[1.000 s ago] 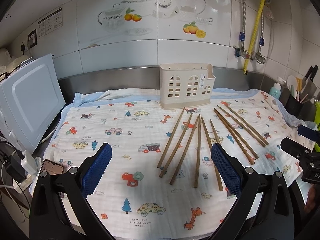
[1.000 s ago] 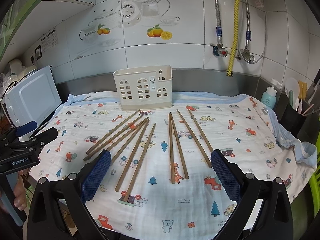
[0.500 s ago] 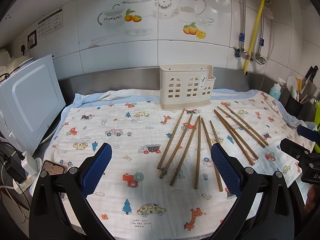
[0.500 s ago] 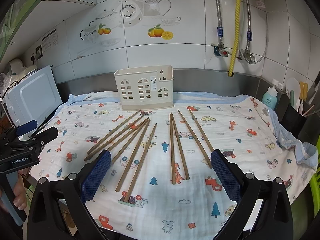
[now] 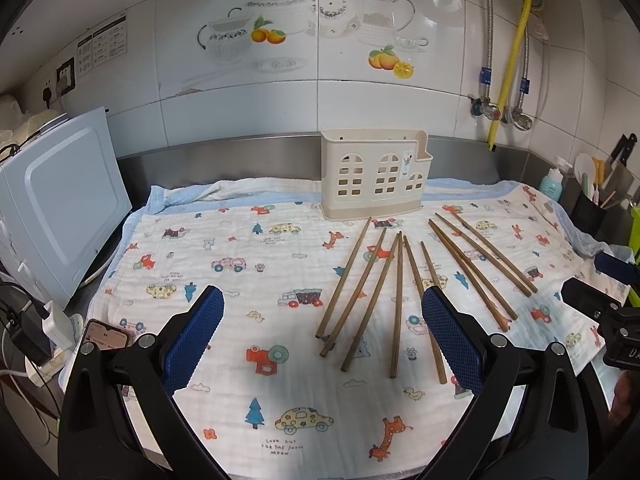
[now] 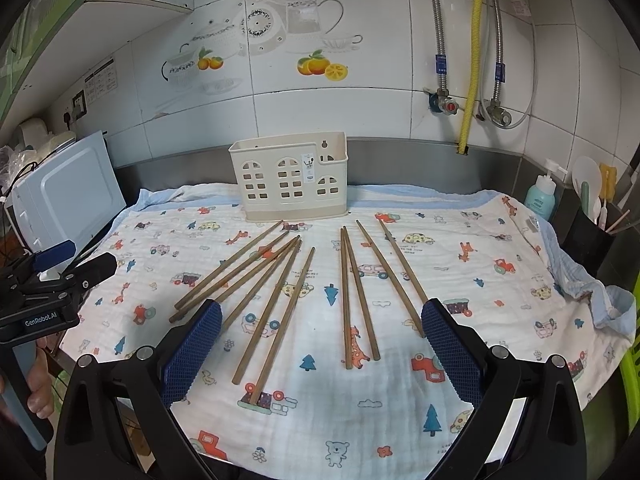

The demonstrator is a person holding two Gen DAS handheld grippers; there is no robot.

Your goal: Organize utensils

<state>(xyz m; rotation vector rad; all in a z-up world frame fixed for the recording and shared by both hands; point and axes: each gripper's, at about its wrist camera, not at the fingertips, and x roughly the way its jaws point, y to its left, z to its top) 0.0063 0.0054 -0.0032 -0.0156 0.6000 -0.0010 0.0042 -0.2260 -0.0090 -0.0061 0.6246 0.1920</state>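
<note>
chopsticks (image 6: 280, 296) flat, fanned lengthwise toward holder (image 6: 290, 178) | both tongs spread, empty

Matt brown wooden chopsticks (image 6: 276, 312) lie on a soft, crinkled printed cotton cloth (image 6: 460, 280). The cream holder (image 6: 292, 178) is smooth plastic; wall tiles (image 6: 360, 20) are glossy.

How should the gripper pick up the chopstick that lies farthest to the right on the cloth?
Probably from above, at the middle of the rightmost chopstick, with the right gripper, which is open. The stick lies flat on the cloth, apart from its neighbour, so the fingers can close across its thin width.
</note>
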